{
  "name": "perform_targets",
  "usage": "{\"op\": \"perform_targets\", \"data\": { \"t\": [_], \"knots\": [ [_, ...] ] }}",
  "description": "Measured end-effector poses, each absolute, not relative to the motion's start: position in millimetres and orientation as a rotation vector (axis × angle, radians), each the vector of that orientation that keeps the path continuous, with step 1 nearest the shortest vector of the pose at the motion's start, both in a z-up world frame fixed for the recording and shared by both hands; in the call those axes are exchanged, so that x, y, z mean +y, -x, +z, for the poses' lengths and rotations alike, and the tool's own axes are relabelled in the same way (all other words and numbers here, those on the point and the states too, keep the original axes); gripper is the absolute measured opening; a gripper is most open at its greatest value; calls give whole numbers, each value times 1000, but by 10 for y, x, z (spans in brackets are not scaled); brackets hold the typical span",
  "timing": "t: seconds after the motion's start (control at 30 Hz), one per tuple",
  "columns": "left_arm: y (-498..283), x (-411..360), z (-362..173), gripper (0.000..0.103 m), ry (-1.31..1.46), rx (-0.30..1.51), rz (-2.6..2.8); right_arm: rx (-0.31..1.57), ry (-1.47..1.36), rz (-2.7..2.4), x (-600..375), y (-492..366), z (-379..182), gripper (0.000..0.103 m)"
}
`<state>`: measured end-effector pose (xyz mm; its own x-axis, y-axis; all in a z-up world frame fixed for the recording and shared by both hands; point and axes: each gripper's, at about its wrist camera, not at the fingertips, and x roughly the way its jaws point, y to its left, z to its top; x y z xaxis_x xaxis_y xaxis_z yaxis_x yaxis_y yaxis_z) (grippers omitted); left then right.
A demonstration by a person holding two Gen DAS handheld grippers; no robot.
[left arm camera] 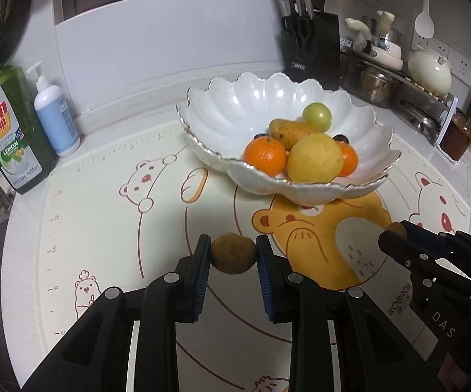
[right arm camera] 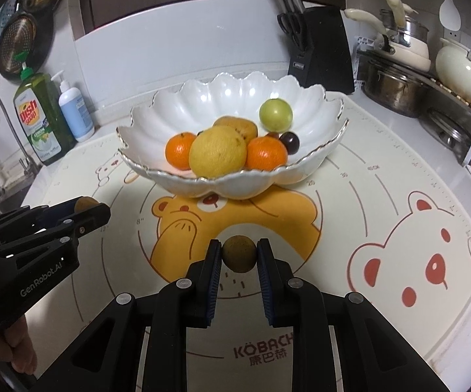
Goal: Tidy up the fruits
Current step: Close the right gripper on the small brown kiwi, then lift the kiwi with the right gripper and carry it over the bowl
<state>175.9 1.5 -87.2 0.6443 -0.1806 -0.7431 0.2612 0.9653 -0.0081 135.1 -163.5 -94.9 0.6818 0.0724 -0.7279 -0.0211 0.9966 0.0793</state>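
The left tongs [left arm camera: 234, 254] clamp a small round brownish-yellow fruit [left arm camera: 233, 253]; the right tongs [right arm camera: 238, 254] clamp a small round olive-brown fruit [right arm camera: 238, 253]. Both fruits hang above the counter's bear-printed mat [right arm camera: 398, 228], nearer the front edge than the scalloped white bowl [right arm camera: 203, 104].

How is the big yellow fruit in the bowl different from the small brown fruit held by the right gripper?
The big yellow fruit is bright yellow and much larger; the small brown fruit is dull olive-brown. The yellow fruit lies in the white bowl among other fruits; the brown fruit is clamped in the right gripper above the mat. Both look roundish.
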Motion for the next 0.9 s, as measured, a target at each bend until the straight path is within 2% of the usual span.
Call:
{"op": "perform_targets", "data": {
  "t": [0.9],
  "knots": [
    [-1849, -133, -459, 28, -93, 761, -270, 723, -66, 26, -1839, -1447, -503, 23]
  ]
}}
